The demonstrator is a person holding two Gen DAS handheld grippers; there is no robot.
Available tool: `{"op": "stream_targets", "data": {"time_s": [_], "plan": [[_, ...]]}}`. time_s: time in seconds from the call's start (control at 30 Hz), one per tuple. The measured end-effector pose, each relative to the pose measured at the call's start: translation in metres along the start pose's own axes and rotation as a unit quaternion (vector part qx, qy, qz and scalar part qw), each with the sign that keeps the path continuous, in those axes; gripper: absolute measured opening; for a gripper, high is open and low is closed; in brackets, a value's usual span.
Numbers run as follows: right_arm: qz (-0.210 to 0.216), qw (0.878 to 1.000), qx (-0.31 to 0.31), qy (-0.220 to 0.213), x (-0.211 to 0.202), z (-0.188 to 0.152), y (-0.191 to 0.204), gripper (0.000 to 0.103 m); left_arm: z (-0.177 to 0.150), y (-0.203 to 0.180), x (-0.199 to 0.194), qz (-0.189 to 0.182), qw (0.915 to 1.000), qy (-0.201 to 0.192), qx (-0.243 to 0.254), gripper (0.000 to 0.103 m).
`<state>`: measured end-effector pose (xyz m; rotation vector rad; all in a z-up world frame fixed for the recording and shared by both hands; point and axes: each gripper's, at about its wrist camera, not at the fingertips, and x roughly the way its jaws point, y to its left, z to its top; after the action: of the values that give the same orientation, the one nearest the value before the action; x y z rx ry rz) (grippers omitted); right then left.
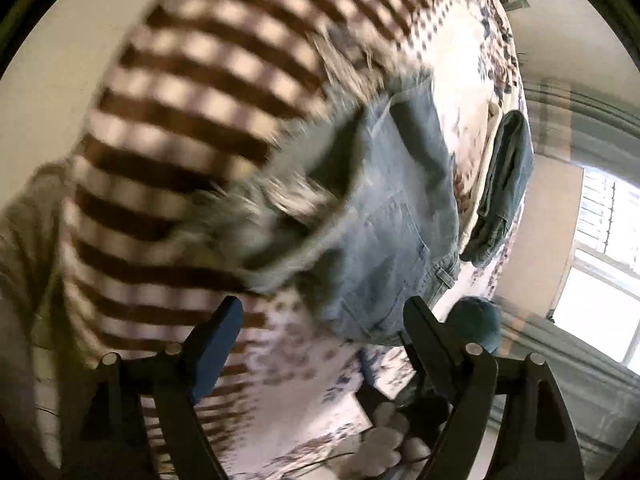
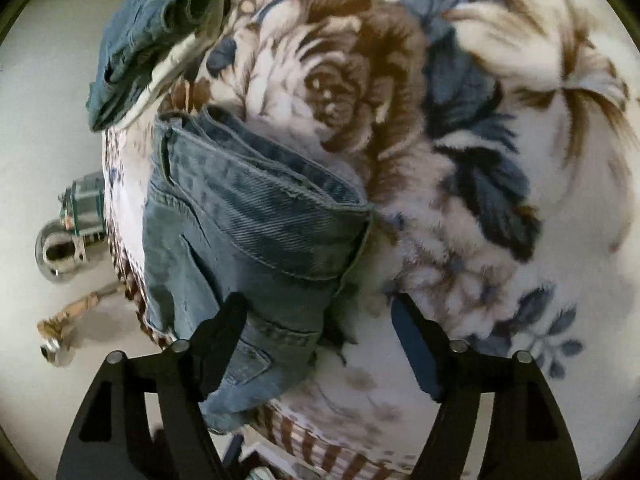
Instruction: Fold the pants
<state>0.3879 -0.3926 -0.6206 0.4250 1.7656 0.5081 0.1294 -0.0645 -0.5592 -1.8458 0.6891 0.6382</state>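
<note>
Your left gripper (image 1: 320, 332) is wide open, empty, above the jeans (image 1: 400, 216). Your right gripper (image 2: 320, 328) is also spread, left finger (image 2: 220, 344) over denim. Folded stack (image 2: 148, 32) lies beyond on the blanket (image 2: 500, 200).

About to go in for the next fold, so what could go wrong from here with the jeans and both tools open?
1. The jeans lie bunched near the blanket's edge; a careless pull might drag them off.
2. The right tool is open over both denim and the fluffy floral blanket; closing could pinch blanket too.
3. The left wrist view is motion-blurred, so the left tool could misjudge its grasp beside another folded pair.
</note>
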Motion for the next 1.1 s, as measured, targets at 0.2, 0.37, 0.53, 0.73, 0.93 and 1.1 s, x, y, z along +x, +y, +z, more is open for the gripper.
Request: {"op": "stream_targets", "data": {"time_s": [0.2,0.37,0.53,0.73,0.93,1.1], "plan": [[0.01,0.999,-0.036,0.011,0.024,0.016,0.019,0.078,0.022,0.019,0.042,0.003,0.9926,-0.023,-0.119,0.081],[0.038,0.998,-0.042,-0.012,0.037,0.029,0.027,0.076,0.022,0.023,0.039,0.029,0.9874,-0.062,-0.142,0.057],[0.051,0.998,-0.026,-0.038,0.036,0.021,0.031,0.045,0.024,-0.01,0.023,0.039,0.9954,-0.086,-0.017,0.032],[0.088,0.995,0.016,-0.04,0.009,-0.023,0.027,0.042,0.023,-0.043,-0.015,0.03,0.9819,-0.101,0.158,0.03],[0.067,0.998,0.019,0.004,0.035,-0.044,0.005,0.065,0.044,0.014,-0.011,0.013,0.9905,-0.068,0.119,0.034],[0.093,0.996,0.007,0.002,0.059,-0.035,0.004,0.077,0.055,0.046,0.001,-0.023,0.9963,-0.061,0.057,0.043]]}}
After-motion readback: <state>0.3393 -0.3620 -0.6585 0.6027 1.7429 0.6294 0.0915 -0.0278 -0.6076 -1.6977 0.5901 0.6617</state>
